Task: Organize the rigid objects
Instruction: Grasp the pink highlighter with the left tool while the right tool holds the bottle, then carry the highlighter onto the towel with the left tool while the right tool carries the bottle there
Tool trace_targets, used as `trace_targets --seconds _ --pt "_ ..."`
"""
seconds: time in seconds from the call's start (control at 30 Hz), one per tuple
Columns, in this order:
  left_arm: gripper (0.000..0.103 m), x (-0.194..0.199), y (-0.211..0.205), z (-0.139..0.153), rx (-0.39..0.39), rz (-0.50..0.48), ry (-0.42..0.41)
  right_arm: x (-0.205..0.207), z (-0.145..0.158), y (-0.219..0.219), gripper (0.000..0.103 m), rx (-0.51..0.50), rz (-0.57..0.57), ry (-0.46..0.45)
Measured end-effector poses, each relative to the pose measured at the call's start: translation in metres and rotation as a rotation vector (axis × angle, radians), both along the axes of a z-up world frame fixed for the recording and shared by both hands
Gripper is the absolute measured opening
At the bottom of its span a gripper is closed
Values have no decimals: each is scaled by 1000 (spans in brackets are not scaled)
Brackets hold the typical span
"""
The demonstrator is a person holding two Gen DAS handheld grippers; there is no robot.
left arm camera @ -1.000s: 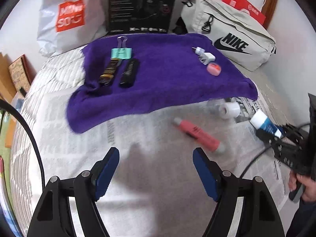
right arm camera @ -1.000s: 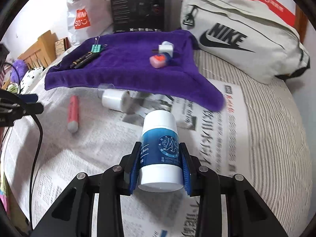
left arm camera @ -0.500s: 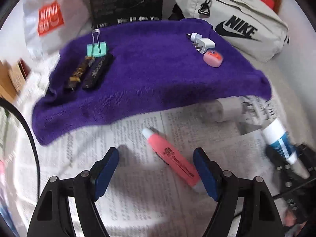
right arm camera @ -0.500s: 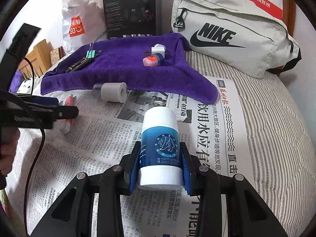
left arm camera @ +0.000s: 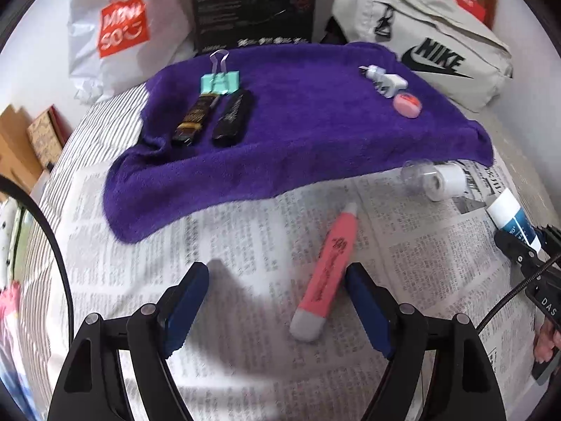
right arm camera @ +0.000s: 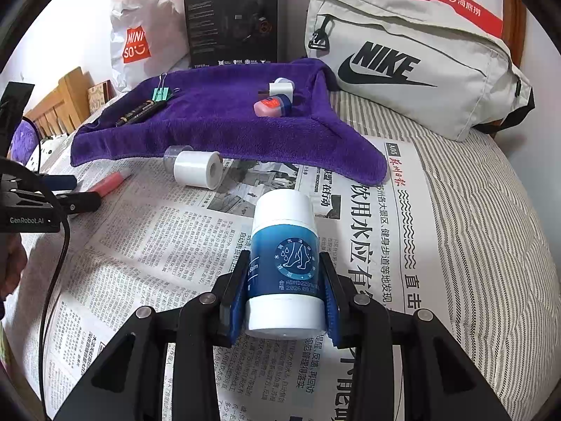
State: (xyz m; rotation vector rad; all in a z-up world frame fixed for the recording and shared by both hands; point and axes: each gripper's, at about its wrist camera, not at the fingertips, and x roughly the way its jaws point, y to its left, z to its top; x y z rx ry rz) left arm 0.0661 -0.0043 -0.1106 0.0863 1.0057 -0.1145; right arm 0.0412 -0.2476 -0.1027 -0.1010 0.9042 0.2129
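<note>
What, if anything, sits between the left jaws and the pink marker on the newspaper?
Nothing visible. The left gripper is open, and the pink marker lies on bare newspaper with its grey end already between the jaws, close to one side.

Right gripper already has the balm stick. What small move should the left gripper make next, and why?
Probably ease the left gripper a little right, then close. Its jaws stand open and the pink highlighter lies on the newspaper close to the right-side finger, off centre and not gripped.

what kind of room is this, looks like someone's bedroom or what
Most likely a bedroom: the work surface is a bed with a striped mattress and wooden headboard, with a Nike bag and a Miniso shopping bag against the wall.
</note>
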Motion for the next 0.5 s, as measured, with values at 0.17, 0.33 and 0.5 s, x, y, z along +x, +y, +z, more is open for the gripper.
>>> trace_targets --seconds 0.17,0.33,0.5 --pt "79 4 -11 -2 4 -144 -47 0 0 0 37 -2 0 -1" --pt "34 0 -15 5 -15 -241 -46 0 0 0 37 0 0 0" --pt "16 -6 -23 7 -21 -306 -18 0 0 0 37 1 0 0"
